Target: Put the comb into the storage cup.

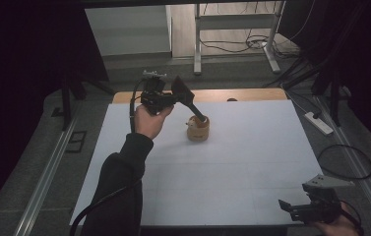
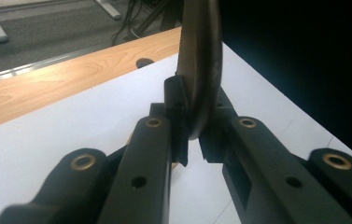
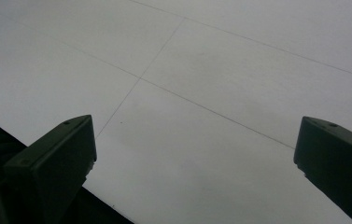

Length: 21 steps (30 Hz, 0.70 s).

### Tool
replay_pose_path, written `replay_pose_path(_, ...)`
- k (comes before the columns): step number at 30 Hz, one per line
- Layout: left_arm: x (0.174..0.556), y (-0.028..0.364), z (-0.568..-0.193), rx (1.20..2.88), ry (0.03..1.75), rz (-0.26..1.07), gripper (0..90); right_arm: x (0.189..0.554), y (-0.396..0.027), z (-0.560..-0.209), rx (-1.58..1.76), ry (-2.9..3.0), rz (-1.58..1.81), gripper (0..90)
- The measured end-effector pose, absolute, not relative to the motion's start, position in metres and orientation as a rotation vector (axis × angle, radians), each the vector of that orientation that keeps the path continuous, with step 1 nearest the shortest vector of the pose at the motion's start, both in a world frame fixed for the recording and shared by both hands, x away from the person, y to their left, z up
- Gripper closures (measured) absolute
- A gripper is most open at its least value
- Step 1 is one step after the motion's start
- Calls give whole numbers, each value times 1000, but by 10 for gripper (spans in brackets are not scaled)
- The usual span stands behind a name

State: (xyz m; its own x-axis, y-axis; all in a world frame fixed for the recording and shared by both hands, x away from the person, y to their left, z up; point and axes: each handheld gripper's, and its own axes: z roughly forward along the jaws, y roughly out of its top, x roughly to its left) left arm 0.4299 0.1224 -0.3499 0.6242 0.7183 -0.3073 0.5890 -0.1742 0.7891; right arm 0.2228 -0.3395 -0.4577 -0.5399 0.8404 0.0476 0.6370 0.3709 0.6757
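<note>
Nearest, the right gripper (image 1: 305, 209) waits with jaws spread at the table's (image 1: 252, 162) 5 o'clock corner. Left gripper (image 1: 177, 98) pinches a dark spatula (image 1: 189, 101), handle slanting toward 4 o'clock into the wooden cup (image 1: 198, 129).

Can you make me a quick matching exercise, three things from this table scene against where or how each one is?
Things:
1. left gripper
2. right gripper
3. wooden holder

States:
a. stands on the white sheet, the dark spatula's handle end in it
b. fingers apart, nothing between them, at the near right edge of the table
c. shut on the spatula

Pairs: 1-c, 2-b, 3-a
</note>
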Motion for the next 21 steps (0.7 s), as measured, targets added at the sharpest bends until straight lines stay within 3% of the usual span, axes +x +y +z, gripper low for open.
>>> replay_pose_path(21, 445, 115, -360, 1881, 1084, 161, 826, 223, -340, -458, 1294, 2335, 945, 0)
